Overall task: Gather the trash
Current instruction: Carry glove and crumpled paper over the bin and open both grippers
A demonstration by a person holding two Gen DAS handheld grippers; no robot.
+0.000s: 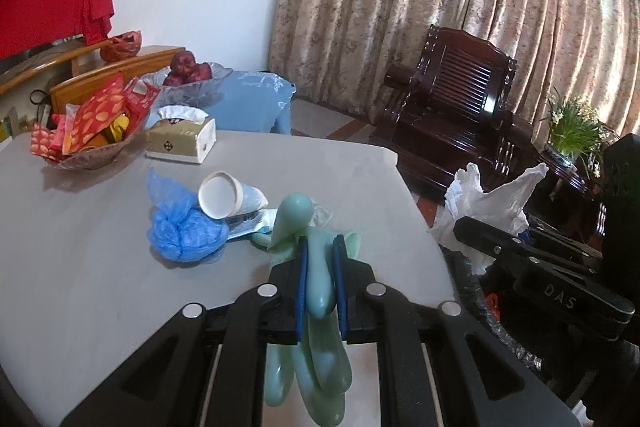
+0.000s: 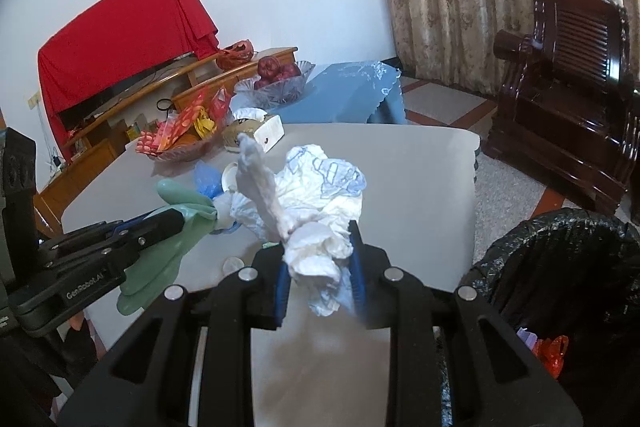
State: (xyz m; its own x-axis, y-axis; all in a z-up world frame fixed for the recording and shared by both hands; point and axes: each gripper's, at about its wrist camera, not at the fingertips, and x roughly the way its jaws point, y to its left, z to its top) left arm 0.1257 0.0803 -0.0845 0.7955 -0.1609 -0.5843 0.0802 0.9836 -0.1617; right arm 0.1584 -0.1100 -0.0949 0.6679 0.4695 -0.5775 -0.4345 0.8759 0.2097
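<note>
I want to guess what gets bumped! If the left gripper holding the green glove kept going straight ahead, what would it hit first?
Probably the paper cup lying beside the blue bag, just past the glove held in the left gripper. Depth is hard to judge, so it might pass above them.

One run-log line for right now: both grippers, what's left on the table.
left gripper: shut on green glove | right gripper: shut on crumpled tissue | table: paper cup, blue plastic | bin: beside table
</note>
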